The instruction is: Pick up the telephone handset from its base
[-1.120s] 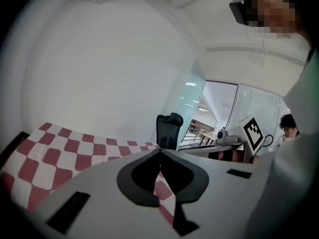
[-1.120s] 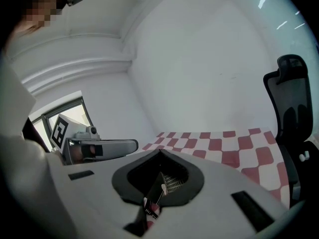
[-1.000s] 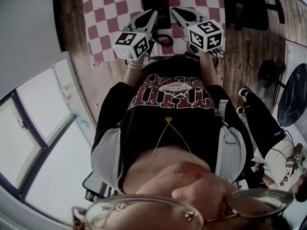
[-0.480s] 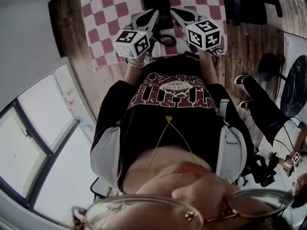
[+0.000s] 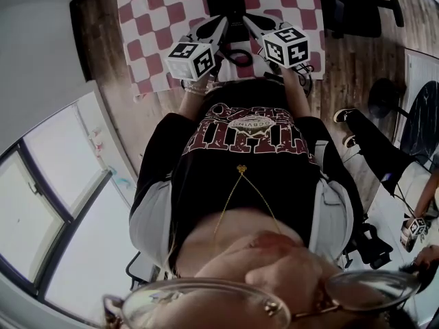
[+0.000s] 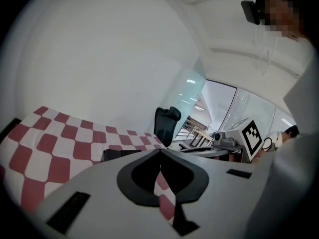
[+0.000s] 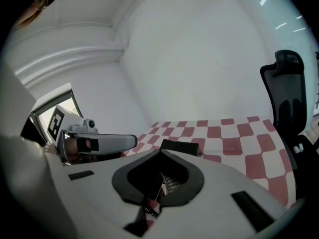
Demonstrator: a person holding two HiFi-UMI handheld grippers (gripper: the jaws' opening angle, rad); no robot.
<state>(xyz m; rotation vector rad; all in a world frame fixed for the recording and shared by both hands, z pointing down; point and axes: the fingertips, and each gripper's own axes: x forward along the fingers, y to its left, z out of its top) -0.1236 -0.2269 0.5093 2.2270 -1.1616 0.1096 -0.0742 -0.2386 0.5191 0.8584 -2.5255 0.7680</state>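
The black telephone (image 5: 230, 4) sits on the red-and-white checkered table (image 5: 154, 19), handset on its base, with its coiled cord (image 5: 237, 57) trailing toward the near edge. My left gripper (image 5: 223, 21) hangs just short of the phone on its left side, jaws shut and empty. My right gripper (image 5: 245, 20) hangs beside it on the right, jaws also shut with nothing held. In the left gripper view the phone (image 6: 119, 154) shows as a dark slab just past the closed tips (image 6: 159, 151). In the right gripper view the phone (image 7: 180, 146) lies right beyond the closed tips (image 7: 160, 152).
A black office chair (image 5: 353, 9) stands on the wooden floor right of the table, also seen as the chair (image 7: 291, 96) in the right gripper view. A white wall rises behind the table. Another person's legs (image 5: 374, 153) are at the right.
Both grippers have sunk a little and edged closer to the telephone, staying shut. The person at the right has shifted.
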